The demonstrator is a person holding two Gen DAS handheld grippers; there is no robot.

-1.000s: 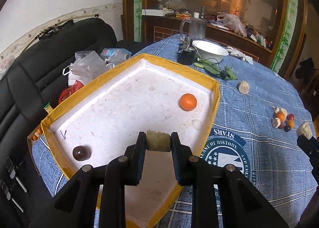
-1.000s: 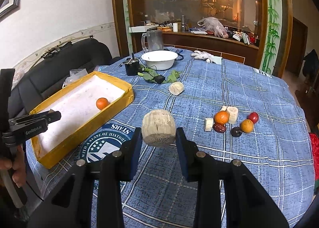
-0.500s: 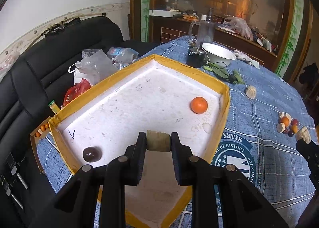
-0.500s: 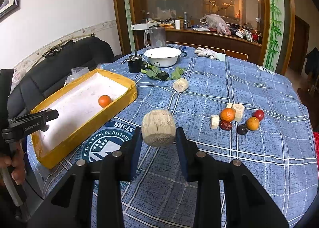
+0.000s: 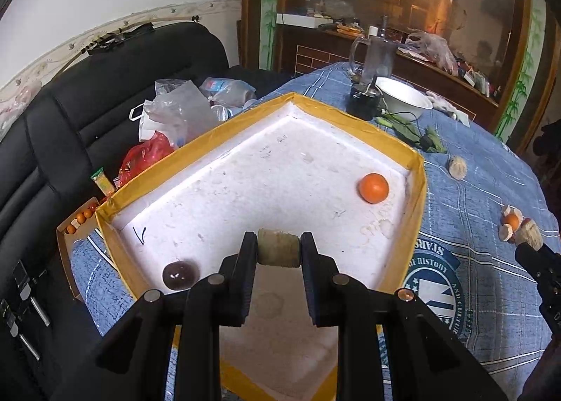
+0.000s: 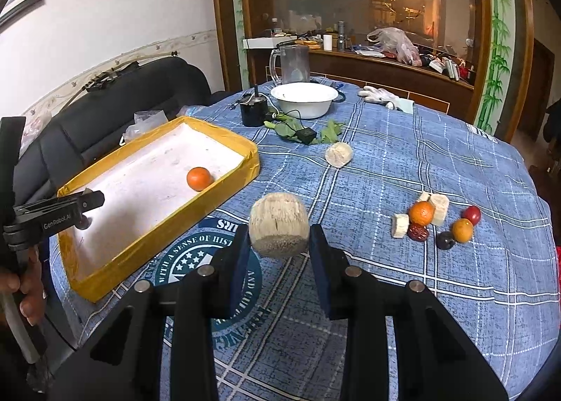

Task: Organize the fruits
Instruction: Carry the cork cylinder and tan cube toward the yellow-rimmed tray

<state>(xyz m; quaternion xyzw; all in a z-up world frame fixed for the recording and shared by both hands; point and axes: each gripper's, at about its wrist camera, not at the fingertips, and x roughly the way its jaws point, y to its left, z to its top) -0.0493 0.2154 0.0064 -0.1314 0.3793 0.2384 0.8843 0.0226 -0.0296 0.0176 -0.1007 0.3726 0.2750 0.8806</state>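
My left gripper (image 5: pixel 278 249) is shut on a small beige fruit chunk (image 5: pixel 278 252) and holds it over the yellow-rimmed white tray (image 5: pixel 417 190). In the tray lie an orange (image 5: pixel 373 188) and a dark round fruit (image 5: pixel 180 274). My right gripper (image 6: pixel 279 238) is shut on a bigger beige chunk (image 6: pixel 278 225), held above the blue tablecloth right of the tray (image 6: pixel 245 169). A cluster of small fruits (image 6: pixel 434 220) lies on the cloth to the right. Another beige chunk (image 6: pixel 338 154) lies farther back.
A white bowl (image 6: pixel 304 97), a glass jug (image 6: pixel 292 64), a black device (image 6: pixel 254 111) and green leaves (image 6: pixel 305 129) stand at the back of the table. A black sofa (image 5: pixel 87 92) with plastic bags lies left of the tray.
The left gripper has shifted a little farther over the tray with its chunk. The right gripper has drifted slightly, still holding its chunk.
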